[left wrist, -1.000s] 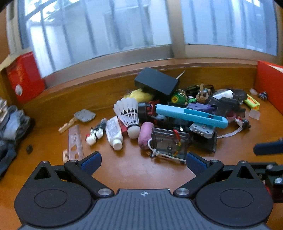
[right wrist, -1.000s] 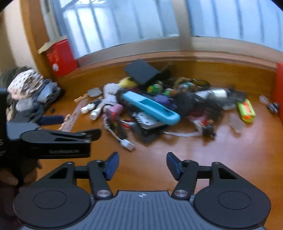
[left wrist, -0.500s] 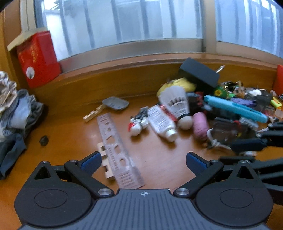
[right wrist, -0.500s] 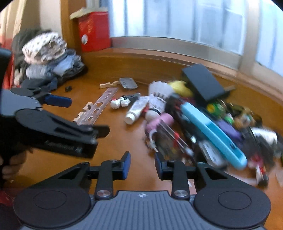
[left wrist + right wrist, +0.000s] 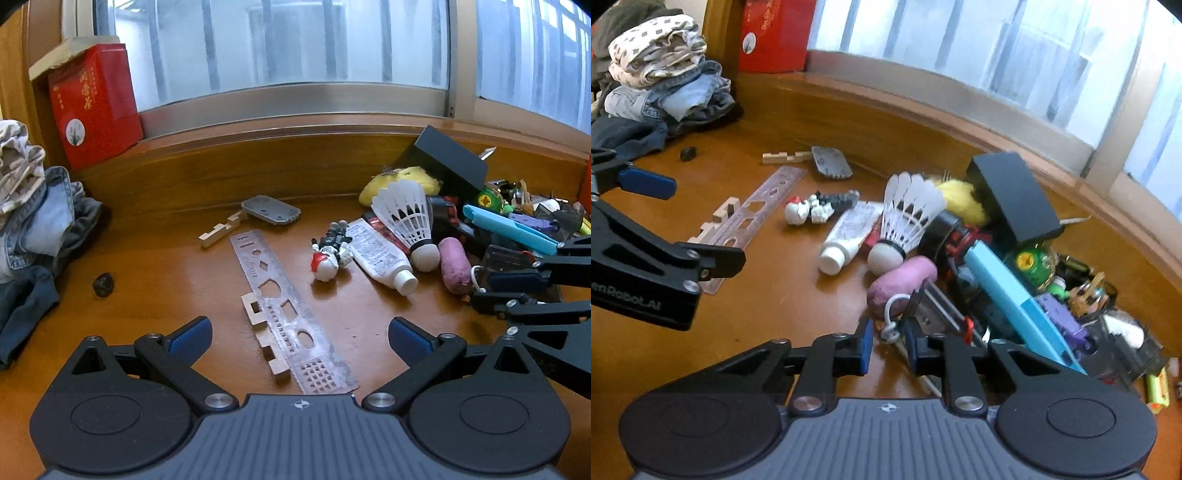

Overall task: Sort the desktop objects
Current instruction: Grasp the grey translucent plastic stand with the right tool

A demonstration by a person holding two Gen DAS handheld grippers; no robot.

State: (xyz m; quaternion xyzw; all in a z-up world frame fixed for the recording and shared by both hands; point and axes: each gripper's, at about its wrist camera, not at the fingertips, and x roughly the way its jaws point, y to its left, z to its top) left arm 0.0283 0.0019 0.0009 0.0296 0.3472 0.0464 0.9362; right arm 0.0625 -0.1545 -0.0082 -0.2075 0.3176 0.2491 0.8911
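Sorting station: two hand-held grippers over a cluttered wooden bench.

Left gripper [image 5: 300, 334], marked "enRobot.AI", hangs released above the perforated metal strip [image 5: 286, 308]. Right gripper [image 5: 888, 343] has its jaws narrowed around a white cord loop [image 5: 892, 317], at the pile's near edge beside the pink roll [image 5: 903, 282]; contact cannot be told.

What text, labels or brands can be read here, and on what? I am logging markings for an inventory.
"enRobot.AI": white lettering, cut off at the frame edge, on the left claw body, right wrist view.
Red box: gold characters, too blurred to read.
White tube: printed lines, too small to read.
Nothing else is legible.
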